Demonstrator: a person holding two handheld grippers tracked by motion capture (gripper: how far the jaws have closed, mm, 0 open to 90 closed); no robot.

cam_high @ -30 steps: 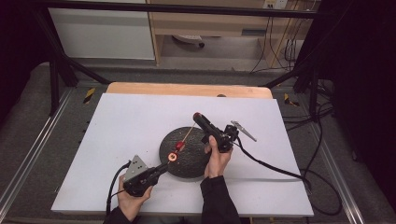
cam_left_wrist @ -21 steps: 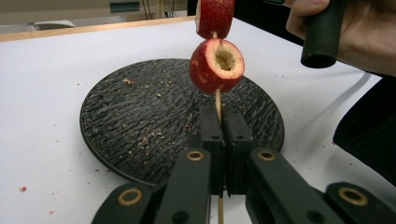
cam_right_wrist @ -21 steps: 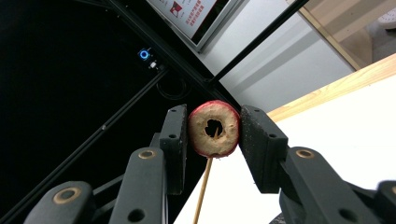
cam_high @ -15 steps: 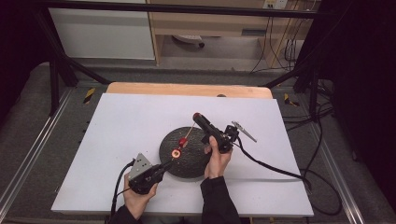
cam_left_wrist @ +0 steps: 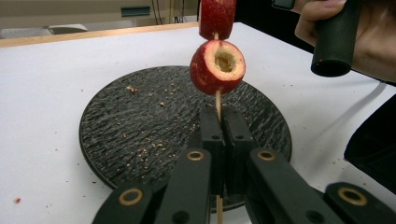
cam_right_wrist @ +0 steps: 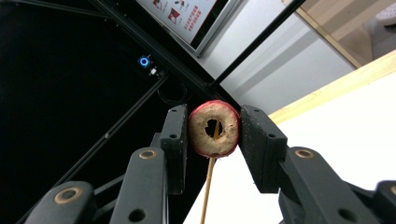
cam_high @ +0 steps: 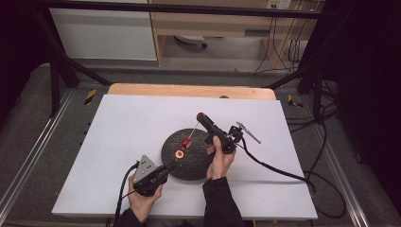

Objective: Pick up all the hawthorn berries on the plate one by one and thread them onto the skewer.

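Skewer, thin wooden stick, held over the black slate plate on the white table; I have its lower end pinched between the closed jaws of the left gripper, and it slants up and away from there toward my right hand; light, springy, likely to bend or snap if I lever it sideways; best held low and close to the fruit.

Fruit piece one, red-skinned, cored, pale hollow flesh; threaded on the stick just above the left jaws, apart from them; I judge it firm at the skin, crumbly within, apt to split at the bore.

Fruit piece two, same kind, cored ring; the right gripper is closed on it, pads on the skin either side, stick running through its hole; grip on the rounded flanks, lightly, since squeezing could crush the ring; slide along the stick's line only.

Crumbs, scattered on the plate.
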